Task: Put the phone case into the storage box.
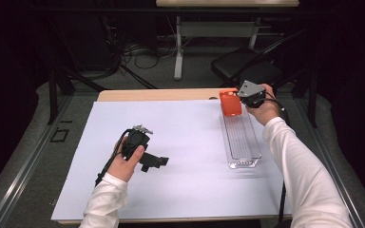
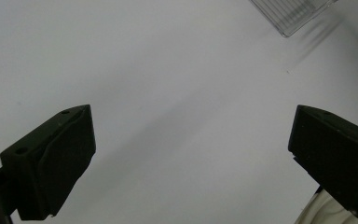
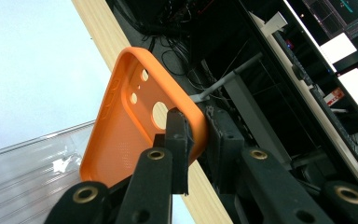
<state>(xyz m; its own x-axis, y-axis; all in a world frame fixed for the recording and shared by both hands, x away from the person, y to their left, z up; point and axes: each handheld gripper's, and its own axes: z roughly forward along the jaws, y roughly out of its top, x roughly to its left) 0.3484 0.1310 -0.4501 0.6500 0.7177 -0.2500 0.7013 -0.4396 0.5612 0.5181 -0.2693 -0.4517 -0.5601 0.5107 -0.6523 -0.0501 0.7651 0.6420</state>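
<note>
At the far right of the bench, right tool [image 1: 245, 99] clamped on the rim of a bright orange soft phone case with camera cutouts [image 1: 230, 102], jaws pinching one long edge near a corner. Held up off the surface, tilted, right over the far end of the long clear ribbed plastic tray [image 1: 240, 137]. Tray's long axis running away from the person, case hanging at its far end, so any drop-in looks like just lowering and laying the case flat along that axis. Looks empty inside the tray, nothing but the ribbing showing, though clear plastic so hard to be sure. Way over toward the near left, left tool [image 2: 191, 154] wide apart, gripping nothing, hovering above the white sheet covering the bench [image 1: 180, 142], well apart from tray and case. Right hand clearly the nearer one for whatever comes next, probably.
</note>
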